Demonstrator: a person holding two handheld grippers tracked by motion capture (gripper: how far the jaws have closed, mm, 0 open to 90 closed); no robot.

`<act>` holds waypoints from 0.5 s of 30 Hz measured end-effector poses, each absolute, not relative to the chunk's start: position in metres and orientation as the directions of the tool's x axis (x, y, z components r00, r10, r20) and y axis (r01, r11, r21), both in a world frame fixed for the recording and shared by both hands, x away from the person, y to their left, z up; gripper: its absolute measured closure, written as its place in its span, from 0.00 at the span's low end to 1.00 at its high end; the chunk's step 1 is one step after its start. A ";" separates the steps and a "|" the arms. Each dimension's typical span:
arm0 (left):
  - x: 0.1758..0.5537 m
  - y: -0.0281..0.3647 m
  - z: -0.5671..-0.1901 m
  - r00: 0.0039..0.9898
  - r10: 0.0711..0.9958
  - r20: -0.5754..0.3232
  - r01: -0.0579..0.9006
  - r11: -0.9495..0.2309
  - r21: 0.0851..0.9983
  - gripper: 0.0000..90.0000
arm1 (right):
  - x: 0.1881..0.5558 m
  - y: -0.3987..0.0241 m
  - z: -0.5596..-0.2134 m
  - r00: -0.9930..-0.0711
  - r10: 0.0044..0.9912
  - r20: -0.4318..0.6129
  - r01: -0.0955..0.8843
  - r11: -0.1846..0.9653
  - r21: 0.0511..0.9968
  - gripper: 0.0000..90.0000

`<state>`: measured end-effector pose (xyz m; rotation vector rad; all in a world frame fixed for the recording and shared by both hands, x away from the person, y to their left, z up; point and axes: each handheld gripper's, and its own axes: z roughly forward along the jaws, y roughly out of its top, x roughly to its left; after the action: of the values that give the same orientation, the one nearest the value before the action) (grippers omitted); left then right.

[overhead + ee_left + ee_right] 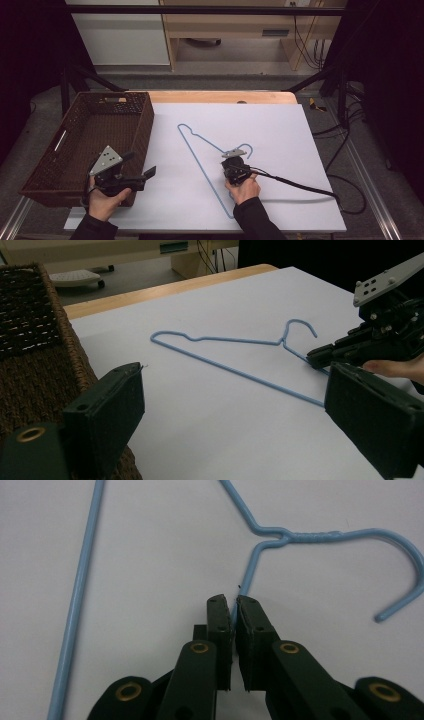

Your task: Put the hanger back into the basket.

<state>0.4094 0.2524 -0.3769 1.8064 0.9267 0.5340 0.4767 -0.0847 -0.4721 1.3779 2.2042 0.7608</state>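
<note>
A: Right gripper [234, 602] is low on the sheet [280, 125], jaws clenched on the hanger [250, 580], its thin blue wire running up between them, just below the twisted neck.

B: Why there?

A: My guess: that shoulder wire by the neck is close to the balance point, so the frame should lift without swinging much. The hook curls off to one side, beyond the jaw tips.

B: And the left gripper [230, 410]?

A: Released, jaws wide, nothing between them. It hangs beside the basket [95, 125], the hanger lying well ahead of its jaws.

B: Waiting to help?

A: Looks likely, perhaps to take the long bar.
</note>
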 end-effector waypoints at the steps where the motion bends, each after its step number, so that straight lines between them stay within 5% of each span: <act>1: 0.409 0.252 -0.377 0.609 0.791 -0.053 0.353 -0.211 0.912 0.10 | 0.477 -0.085 -0.472 -0.409 0.911 -0.057 0.679 0.345 0.648 0.96; 15: 0.409 0.249 -0.376 0.610 0.790 -0.055 0.356 -0.211 0.910 0.10 | 0.481 -0.089 -0.466 -0.400 0.916 -0.032 0.689 0.324 0.648 0.98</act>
<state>0.4092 0.2491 -0.3759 1.8088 0.9289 0.5285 0.4812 -0.0892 -0.4663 1.4222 2.2006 0.7840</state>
